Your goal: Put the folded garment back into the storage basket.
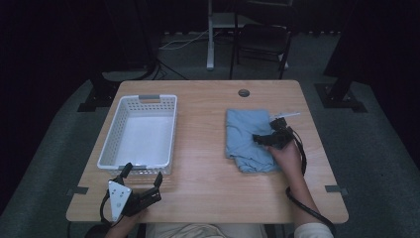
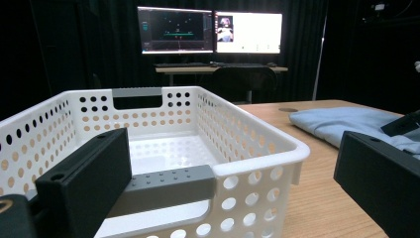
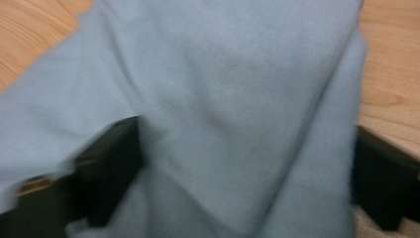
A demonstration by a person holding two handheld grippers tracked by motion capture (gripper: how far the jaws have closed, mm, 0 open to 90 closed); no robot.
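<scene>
A folded, soft pale-blue knit cloth is being worked at the right of the high view, where it is lying on the light wood-grain desk, well apart from the white perforated plastic basket at centre left. The right gripper is being held low over the cloth's right half, and in the right gripper view the fabric is seen bulging between the two black jaws, which are standing partly apart with cloth draped over the left one; whether the pads are yet pressing on the fabric cannot be told through the blur, so the gripper is being read as spread around the cloth rather than pinching it. The left gripper is being rested at the lower left of the high view, just in front of the basket's near wall, its jaws spread and nothing being held between them; in the left gripper view the basket's grey handle insert and smooth, hole-dotted walls are being shown close up.

The likeliest trouble is judged to be a shallow grip: only the top layer of the limp, layered cloth might be caught, so that the fold would be pulled open and the rest left trailing on the desk. Loose fabric over the left jaw might also be snagged. Should the cloth be carried toward the basket, a hanging edge might be caught on the rigid rim.
</scene>
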